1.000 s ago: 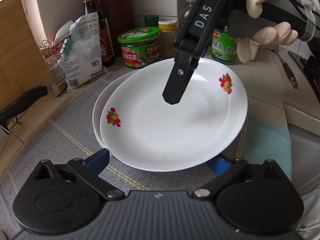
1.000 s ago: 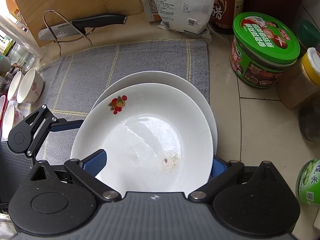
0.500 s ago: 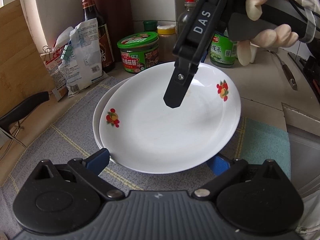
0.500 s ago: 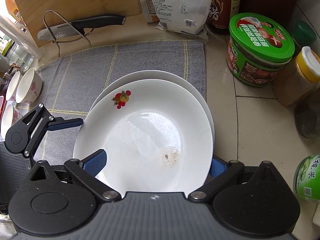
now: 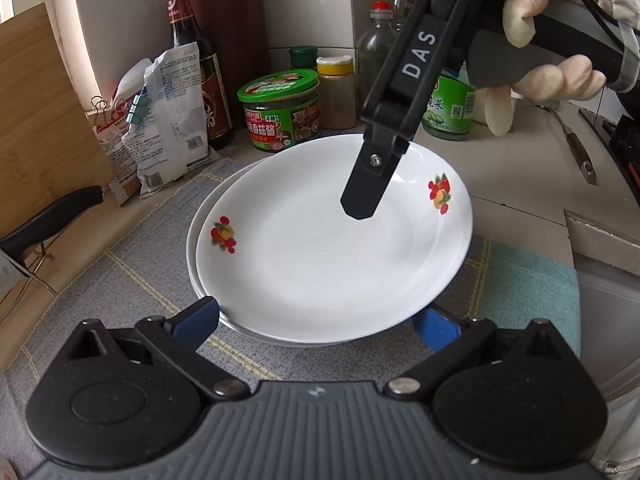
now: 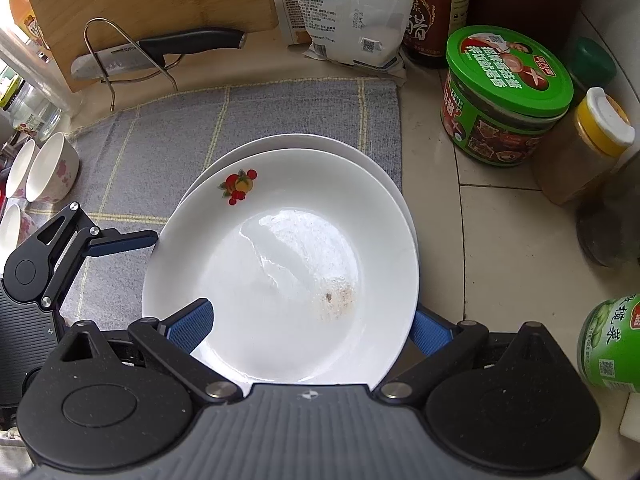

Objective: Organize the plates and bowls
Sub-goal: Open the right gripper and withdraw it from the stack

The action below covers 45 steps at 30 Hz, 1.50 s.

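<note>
A white plate with fruit prints lies on a second white plate on the grey cloth; both also show in the right wrist view, the top plate over the lower one. My left gripper is open, its blue fingers on either side of the plates' near edge. My right gripper is open, with one finger over the top plate's rim and the other beside the plates. Its black finger hangs above the plate in the left wrist view.
Several small white bowls stand at the left edge of the cloth. A knife on a wire stand, a cutting board, a bag, bottles and green-lidded jars line the back and right. A sink edge lies to the right.
The top plate has come down and now rests flatter on the lower plate. The left gripper has drawn back a little, and the right gripper has lifted slightly.
</note>
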Each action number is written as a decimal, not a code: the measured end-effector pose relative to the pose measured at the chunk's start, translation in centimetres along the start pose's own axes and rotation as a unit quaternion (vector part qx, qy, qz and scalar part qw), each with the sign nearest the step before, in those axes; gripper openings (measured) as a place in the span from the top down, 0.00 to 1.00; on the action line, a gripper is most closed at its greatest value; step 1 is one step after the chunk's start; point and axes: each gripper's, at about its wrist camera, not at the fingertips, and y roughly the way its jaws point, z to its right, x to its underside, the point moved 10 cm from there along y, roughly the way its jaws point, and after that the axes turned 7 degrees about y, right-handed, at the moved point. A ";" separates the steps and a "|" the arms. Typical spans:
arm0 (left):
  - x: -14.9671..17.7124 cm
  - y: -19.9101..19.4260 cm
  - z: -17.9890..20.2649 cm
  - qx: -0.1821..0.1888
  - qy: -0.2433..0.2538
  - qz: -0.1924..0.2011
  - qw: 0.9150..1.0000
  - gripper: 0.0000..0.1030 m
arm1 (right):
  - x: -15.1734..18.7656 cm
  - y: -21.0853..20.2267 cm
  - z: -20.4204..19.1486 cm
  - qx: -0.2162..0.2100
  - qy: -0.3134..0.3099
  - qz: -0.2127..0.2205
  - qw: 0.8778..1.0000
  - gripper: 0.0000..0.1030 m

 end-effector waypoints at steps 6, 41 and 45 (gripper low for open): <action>0.1 0.1 -0.1 -0.008 -0.010 -0.001 1.000 0.01 | 0.3 -0.1 -0.1 0.006 -0.006 0.002 1.000 0.00; 9.4 -12.3 -6.1 -0.172 -0.202 0.021 0.964 0.01 | 0.6 -0.7 -10.9 0.048 -0.057 0.221 0.973 0.00; 12.7 -15.3 -6.4 -0.166 -0.212 0.020 0.963 0.01 | 1.5 0.1 -14.4 0.043 -0.039 0.225 0.973 0.00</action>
